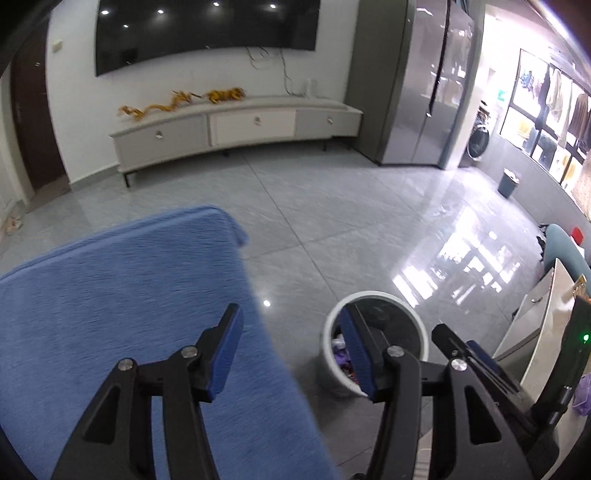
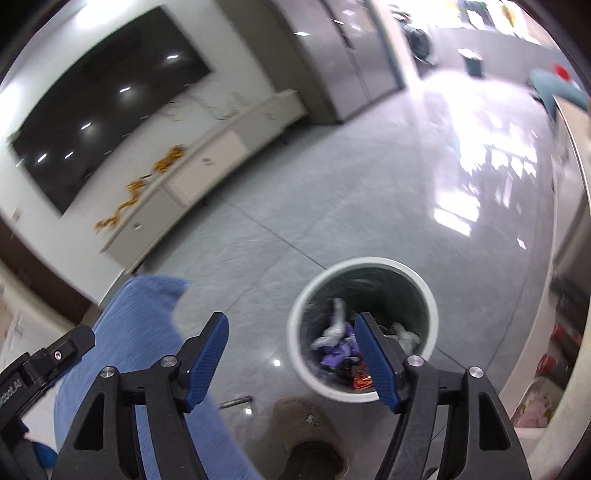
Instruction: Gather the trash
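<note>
A white round trash bin [image 2: 428, 291] stands on the grey tiled floor, with crumpled white, purple and red wrappers [image 2: 341, 349] inside. My right gripper [image 2: 291, 354] is open and empty, held above the bin's left rim. My left gripper [image 1: 291, 350] is open and empty, with its left finger over a blue cloth-covered surface [image 1: 110, 295] and its right finger in front of the bin [image 1: 332, 328]. Part of the right gripper [image 1: 476, 354] shows at the right of the left wrist view.
A long white TV cabinet [image 1: 236, 125] with yellow ornaments stands below a wall TV [image 1: 207, 29]. A tall grey cupboard [image 1: 413, 92] is at the right. A second grey bin [image 1: 508, 182] stands far off. A white table edge [image 1: 546, 317] lies right. A slippered foot [image 2: 306, 435] is below.
</note>
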Available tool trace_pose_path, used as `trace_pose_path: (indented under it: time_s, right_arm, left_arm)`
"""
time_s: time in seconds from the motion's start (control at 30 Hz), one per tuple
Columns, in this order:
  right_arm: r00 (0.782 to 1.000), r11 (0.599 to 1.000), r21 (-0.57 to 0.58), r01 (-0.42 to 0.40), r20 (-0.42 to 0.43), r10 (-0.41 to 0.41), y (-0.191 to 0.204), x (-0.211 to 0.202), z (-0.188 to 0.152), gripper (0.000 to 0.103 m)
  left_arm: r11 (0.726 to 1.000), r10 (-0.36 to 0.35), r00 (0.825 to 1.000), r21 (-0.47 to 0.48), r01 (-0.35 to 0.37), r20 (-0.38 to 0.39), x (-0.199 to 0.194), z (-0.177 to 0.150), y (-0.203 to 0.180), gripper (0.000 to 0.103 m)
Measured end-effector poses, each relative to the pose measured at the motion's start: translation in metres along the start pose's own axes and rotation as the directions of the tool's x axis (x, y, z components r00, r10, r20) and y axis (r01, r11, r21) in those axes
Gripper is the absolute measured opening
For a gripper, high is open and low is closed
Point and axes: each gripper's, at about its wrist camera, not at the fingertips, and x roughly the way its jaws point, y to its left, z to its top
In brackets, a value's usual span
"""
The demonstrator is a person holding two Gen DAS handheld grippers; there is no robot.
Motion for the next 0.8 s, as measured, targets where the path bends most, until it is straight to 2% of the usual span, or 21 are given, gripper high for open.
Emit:
trace_pose_path:
  time_s: [0.1, 0.2, 0.33, 0.5, 0.57, 0.67, 0.8]
  right_arm:
    - [0.999, 0.994, -0.098, -0.039, 0.017, 0.041, 0.028, -0.022, -0.015, 0.073]
    - [0.996, 0.976, -0.209, -0.065, 0.047, 0.077, 0.056, -0.045, -0.03, 0.074]
    - [0.988, 0.935, -0.346, -0.078, 0.097, 0.119, 0.09, -0.074, -0.052, 0.078]
    - [0.969, 0.863, -0.503, -0.054, 0.184, 0.167, 0.131, -0.109, -0.081, 0.085]
    - [0.959, 0.838, -0.544, -0.046, 0.212, 0.19, 0.143, -0.121, -0.092, 0.089]
    - [0.947, 0.807, -0.588, -0.051, 0.228, 0.226, 0.158, -0.132, -0.107, 0.099]
    - [0.931, 0.78, -0.623, -0.051, 0.252, 0.263, 0.168, -0.145, -0.124, 0.103]
  left_arm:
    - [0.997, 0.074, 0.995, -0.014, -0.073, 0.06, -0.042, -0.015, 0.03, 0.06]
    - [0.986, 0.163, 0.979, -0.042, -0.159, 0.12, -0.081, -0.032, 0.057, 0.061]
    - [0.962, 0.268, 0.939, -0.115, -0.248, 0.215, -0.131, -0.058, 0.089, 0.061]
    - [0.93, 0.366, 0.881, -0.157, -0.333, 0.299, -0.169, -0.085, 0.111, 0.072]
    - [0.918, 0.395, 0.86, -0.17, -0.358, 0.322, -0.18, -0.095, 0.118, 0.075]
    - [0.908, 0.416, 0.842, -0.216, -0.36, 0.343, -0.194, -0.109, 0.126, 0.08]
    - [0.893, 0.442, 0.82, -0.267, -0.363, 0.364, -0.208, -0.125, 0.139, 0.086]
